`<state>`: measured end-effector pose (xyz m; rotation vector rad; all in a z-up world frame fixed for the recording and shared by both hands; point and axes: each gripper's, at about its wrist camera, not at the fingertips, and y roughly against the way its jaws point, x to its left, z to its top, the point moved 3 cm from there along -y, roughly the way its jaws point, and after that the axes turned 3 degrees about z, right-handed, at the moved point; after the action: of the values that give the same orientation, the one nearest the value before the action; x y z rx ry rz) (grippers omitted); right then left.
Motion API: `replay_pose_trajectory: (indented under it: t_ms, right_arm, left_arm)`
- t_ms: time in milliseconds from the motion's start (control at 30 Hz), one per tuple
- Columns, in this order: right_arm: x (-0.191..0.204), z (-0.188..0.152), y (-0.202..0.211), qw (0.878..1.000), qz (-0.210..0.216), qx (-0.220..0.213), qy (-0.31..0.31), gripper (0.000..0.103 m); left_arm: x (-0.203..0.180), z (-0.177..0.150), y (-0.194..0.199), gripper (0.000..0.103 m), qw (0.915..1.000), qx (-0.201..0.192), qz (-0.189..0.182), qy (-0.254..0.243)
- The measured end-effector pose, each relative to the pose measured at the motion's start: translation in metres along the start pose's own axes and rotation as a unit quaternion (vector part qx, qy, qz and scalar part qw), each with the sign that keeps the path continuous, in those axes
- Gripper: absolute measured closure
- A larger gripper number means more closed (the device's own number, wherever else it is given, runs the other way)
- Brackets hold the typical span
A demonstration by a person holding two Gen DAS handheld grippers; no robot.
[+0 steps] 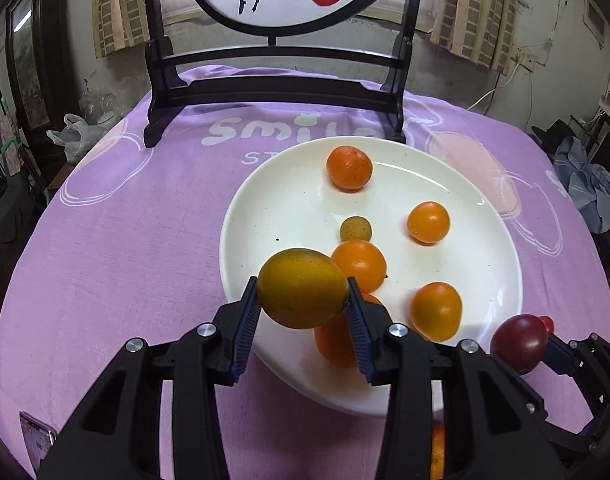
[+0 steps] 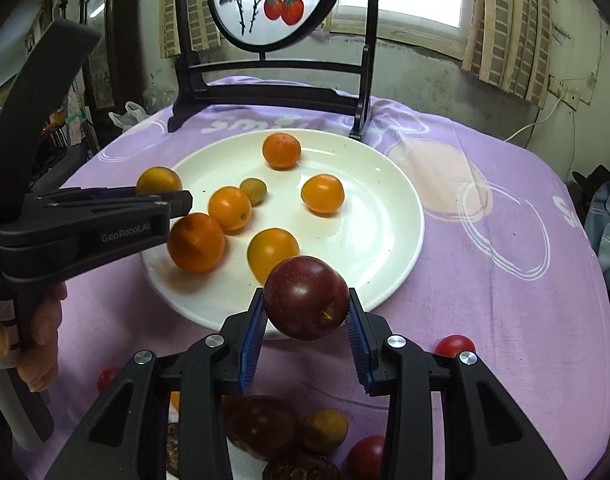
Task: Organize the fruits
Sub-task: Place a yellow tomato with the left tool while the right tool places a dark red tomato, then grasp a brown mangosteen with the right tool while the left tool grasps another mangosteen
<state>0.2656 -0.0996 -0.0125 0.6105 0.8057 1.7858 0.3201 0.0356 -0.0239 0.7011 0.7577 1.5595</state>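
My left gripper (image 1: 303,300) is shut on a yellow-green citrus fruit (image 1: 301,286) and holds it over the near left rim of the white plate (image 1: 265,208). It also shows in the right wrist view (image 2: 161,190). My right gripper (image 2: 307,316) is shut on a dark red plum (image 2: 305,296) just above the plate's near rim (image 2: 385,292); the plum also shows in the left wrist view (image 1: 519,342). Several orange fruits (image 2: 281,150) and a small brownish one (image 2: 254,191) lie on the plate.
A dark wooden stand with a round painted screen (image 2: 273,0) stands behind the plate. Loose fruit lies on the purple cloth near me: red tomatoes (image 2: 455,346), a dark plum (image 2: 261,424), a brown fruit (image 2: 325,428). A phone (image 1: 37,440) lies at the near left.
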Motion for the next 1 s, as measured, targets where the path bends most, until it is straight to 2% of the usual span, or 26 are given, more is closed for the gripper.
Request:
replay_pose_trajectory:
  t_ms: [167,200,233,300,467,567,800,1000]
  right_arm:
    - [-0.003,0.005,-0.013,1.000,0.002,0.010,-0.013,0.061]
    - [-0.004,0.005,-0.015,1.000,0.004,0.011,-0.017,0.059]
    - [-0.005,0.006,-0.015,1.000,0.004,0.009,-0.018,0.055]
    - [-0.004,0.005,-0.010,1.000,-0.004,0.002,-0.014,0.055]
    - [0.001,0.000,0.005,1.000,-0.002,-0.005,-0.005,0.053]
    - [0.004,-0.006,0.019,1.000,0.006,-0.015,-0.008,0.049]
    - [0.011,-0.034,0.057,0.999,0.008,-0.038,0.011,0.049]
    - [0.002,-0.063,0.083,0.999,0.001,-0.043,0.001,0.040]
  left_arm:
    - [-0.001,0.007,-0.011,0.062,1.0000,0.001,0.006,0.003]
    - [0.000,0.008,-0.012,0.057,1.0000,0.001,0.007,0.005]
    - [0.000,0.008,-0.010,0.042,0.9999,-0.005,0.010,0.006]
    - [0.000,0.009,-0.001,0.030,0.9994,-0.028,0.020,0.006]
    - [-0.011,0.002,0.029,0.027,0.9979,-0.059,0.013,-0.023]
    - [-0.015,-0.009,0.048,0.021,0.9970,-0.072,0.009,-0.027]
    - [-0.020,-0.052,0.085,0.019,0.9964,-0.078,-0.004,-0.031]
    - [-0.022,-0.087,0.110,0.015,0.9960,-0.080,-0.017,-0.036]
